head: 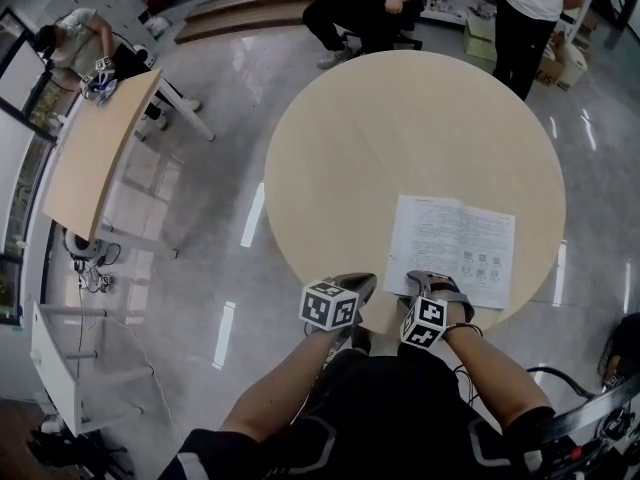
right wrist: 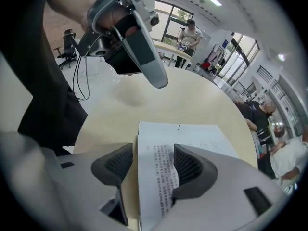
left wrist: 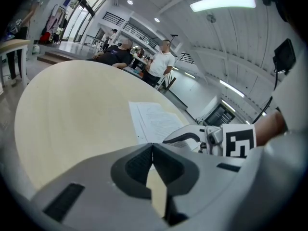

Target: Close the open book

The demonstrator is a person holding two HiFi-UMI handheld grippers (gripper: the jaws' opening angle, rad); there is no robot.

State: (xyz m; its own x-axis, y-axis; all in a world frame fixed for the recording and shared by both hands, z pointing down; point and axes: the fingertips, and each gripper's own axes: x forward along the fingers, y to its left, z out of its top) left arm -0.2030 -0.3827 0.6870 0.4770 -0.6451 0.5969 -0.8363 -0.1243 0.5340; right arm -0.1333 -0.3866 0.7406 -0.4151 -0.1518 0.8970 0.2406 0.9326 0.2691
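Observation:
The open book [head: 450,248] lies flat with its white printed pages up on the near right part of the round pale wooden table [head: 400,128]. My right gripper [head: 425,283] points steeply down at the book's near left corner. In the right gripper view its jaws [right wrist: 153,165] stand open, with the book's left page edge [right wrist: 159,177] between them and the pads not pressing it. My left gripper [head: 362,286] hovers at the table's near edge just left of the book [left wrist: 156,121], its jaws [left wrist: 152,146] shut on nothing. It also shows in the right gripper view [right wrist: 159,81].
Beyond the table's far edge one person sits [head: 370,8] and another stands [head: 530,8]. A long wooden desk [head: 95,153] stands at the left with a person [head: 75,38] bent over it. Glossy floor surrounds the table.

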